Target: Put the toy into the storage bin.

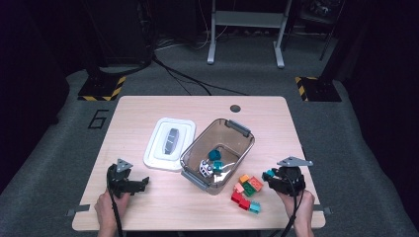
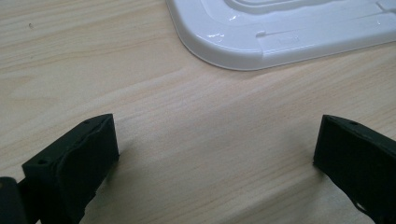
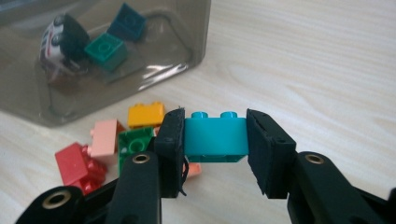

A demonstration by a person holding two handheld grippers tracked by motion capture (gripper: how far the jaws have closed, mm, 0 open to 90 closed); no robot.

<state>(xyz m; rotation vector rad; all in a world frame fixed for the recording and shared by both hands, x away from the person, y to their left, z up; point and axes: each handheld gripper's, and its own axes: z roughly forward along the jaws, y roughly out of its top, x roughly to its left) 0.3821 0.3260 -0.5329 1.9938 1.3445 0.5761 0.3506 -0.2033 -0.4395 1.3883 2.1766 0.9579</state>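
Your two grippers are matte black. The left gripper (image 1: pixel 127 181) and right gripper (image 1: pixel 281 178) each carry a grey three-cornered plate on top at twelve o'clock, a black cable trailing toward six o'clock, and brass-ringed holes near the ribbed pads.

Teal brick (image 3: pixel 215 137), smoky grey bin (image 1: pixel 236 140), white lid (image 1: pixel 160 143)

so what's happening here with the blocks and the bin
A person is moving toy blocks into the bin. The right gripper is shut on a teal block, held above the loose pile beside the bin. A few blocks already lie inside. The left gripper rests open near the white lid.
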